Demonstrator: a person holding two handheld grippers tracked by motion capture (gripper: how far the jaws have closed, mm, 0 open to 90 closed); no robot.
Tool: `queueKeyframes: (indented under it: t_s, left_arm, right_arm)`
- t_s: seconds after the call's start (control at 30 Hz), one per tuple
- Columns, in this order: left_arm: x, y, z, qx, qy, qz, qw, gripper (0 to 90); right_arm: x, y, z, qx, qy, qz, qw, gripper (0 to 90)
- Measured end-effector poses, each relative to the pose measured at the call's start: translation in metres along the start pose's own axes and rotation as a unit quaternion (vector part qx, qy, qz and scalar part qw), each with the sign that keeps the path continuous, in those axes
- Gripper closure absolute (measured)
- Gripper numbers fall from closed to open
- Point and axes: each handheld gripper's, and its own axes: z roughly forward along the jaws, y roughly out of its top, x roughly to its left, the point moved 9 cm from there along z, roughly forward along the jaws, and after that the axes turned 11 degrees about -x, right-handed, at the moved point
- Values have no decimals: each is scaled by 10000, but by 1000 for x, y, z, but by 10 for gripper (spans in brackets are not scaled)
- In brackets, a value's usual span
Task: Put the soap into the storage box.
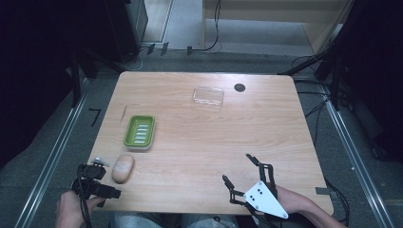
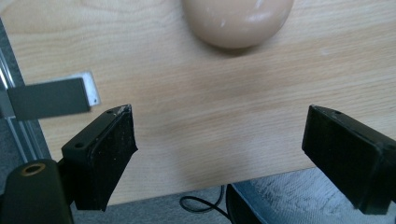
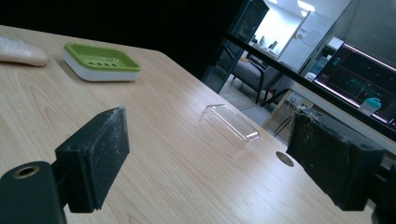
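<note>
A beige bar of soap point(image 1: 123, 168) lies near the table's front left corner, just in front of a green soap dish point(image 1: 139, 131) with a white base. My left gripper point(image 1: 107, 180) hovers at the table's left front edge, open, with nothing between its jaws. The soap point(image 2: 238, 21) sits just ahead of the left gripper point(image 2: 219, 126). My right gripper point(image 1: 236, 167) stands open and empty over the front right of the table. Beyond the right gripper point(image 3: 210, 130) I see a clear plastic lid point(image 3: 229, 125), the green dish point(image 3: 100, 60) and the soap point(image 3: 21, 51).
The clear lid point(image 1: 208, 96) lies at the back centre of the wooden table point(image 1: 199, 147), beside a dark round grommet point(image 1: 240, 87). A small metal bracket point(image 2: 51, 98) sticks out at the table's left edge. Metal rails run along both sides on the floor.
</note>
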Motion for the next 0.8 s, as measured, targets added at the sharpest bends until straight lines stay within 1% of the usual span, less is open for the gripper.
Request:
queueKeyframes:
  t_s: [0.07,0.23,0.43,0.5,0.53,0.57,0.63,0.8]
  left_arm:
    - [-1,1,0,-11,-13,-1,10000,101]
    - [-1,5,-1,55,-1,42,10000,101]
    - [-6,16,-2,78,-39,142,9999,100]
    - [-8,21,-1,43,-34,183,9998,99]
    - [-9,24,-1,24,-32,236,9997,98]
    - [-10,26,-1,-6,-35,232,9997,98]
    - [-11,30,-1,-1,-30,299,9995,98]
    - [-12,38,2,-2,-77,327,9994,95]
  right_arm:
    - [0,0,0,3,11,-6,10000,131]
    - [0,0,0,9,0,8,10000,132]
    - [-1,-1,-1,24,-13,-7,10000,132]
    - [-2,-2,-2,27,-27,5,10000,131]
    - [-2,-2,-3,32,-40,18,10000,132]
    - [-2,-2,-3,30,-44,19,10000,132]
    - [-3,-2,-3,22,-52,-6,10000,131]
    - [-2,-2,-3,35,-37,-8,10000,131]
